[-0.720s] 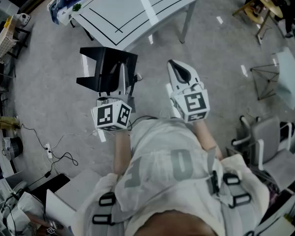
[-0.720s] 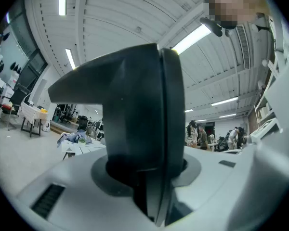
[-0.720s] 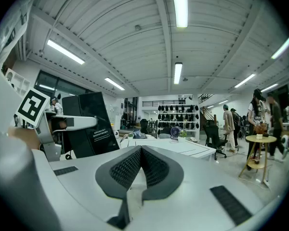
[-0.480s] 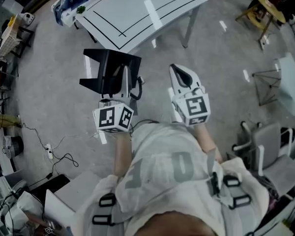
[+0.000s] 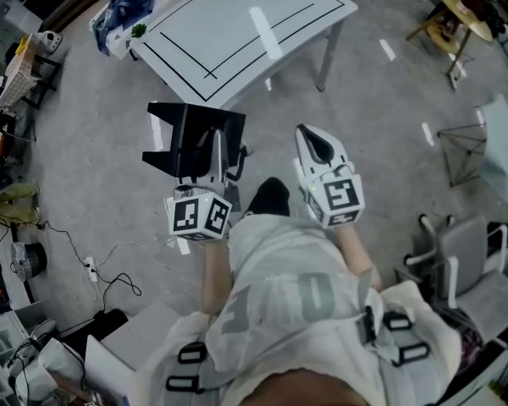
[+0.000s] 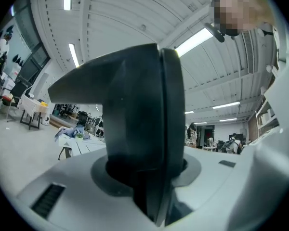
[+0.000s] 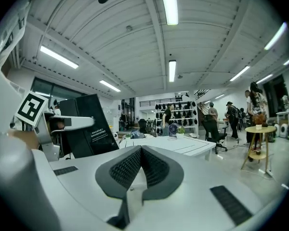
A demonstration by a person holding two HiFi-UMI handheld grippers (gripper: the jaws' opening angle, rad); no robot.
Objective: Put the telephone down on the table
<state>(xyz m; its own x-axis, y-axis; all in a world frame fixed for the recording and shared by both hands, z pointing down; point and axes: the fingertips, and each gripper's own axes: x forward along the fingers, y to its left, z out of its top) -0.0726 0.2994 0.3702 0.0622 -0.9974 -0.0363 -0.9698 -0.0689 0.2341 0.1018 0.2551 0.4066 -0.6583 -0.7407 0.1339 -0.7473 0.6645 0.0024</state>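
The telephone point(image 5: 190, 138) is a black angular body held upright over the grey floor, short of the white table point(image 5: 237, 24). My left gripper point(image 5: 213, 146) is shut on it. In the left gripper view the telephone point(image 6: 135, 129) fills the middle, clamped between the jaws of the left gripper point(image 6: 151, 196). My right gripper point(image 5: 311, 139) floats beside it to the right, shut with nothing in it; its ribbed pads point(image 7: 130, 165) meet at the tip. The right gripper view also shows the telephone point(image 7: 89, 124) at the left and the table point(image 7: 178, 146) ahead.
A blue bag point(image 5: 123, 7) lies at the table's left corner. A round wooden stool point(image 5: 453, 7) stands at the upper right and grey chairs point(image 5: 461, 256) at the right. Cables and a power strip point(image 5: 89, 265) trail over the floor at the left. People stand far off.
Both grippers and the telephone have moved a little closer to the table. A black shoe has come into view between the grippers as the person steps forward.
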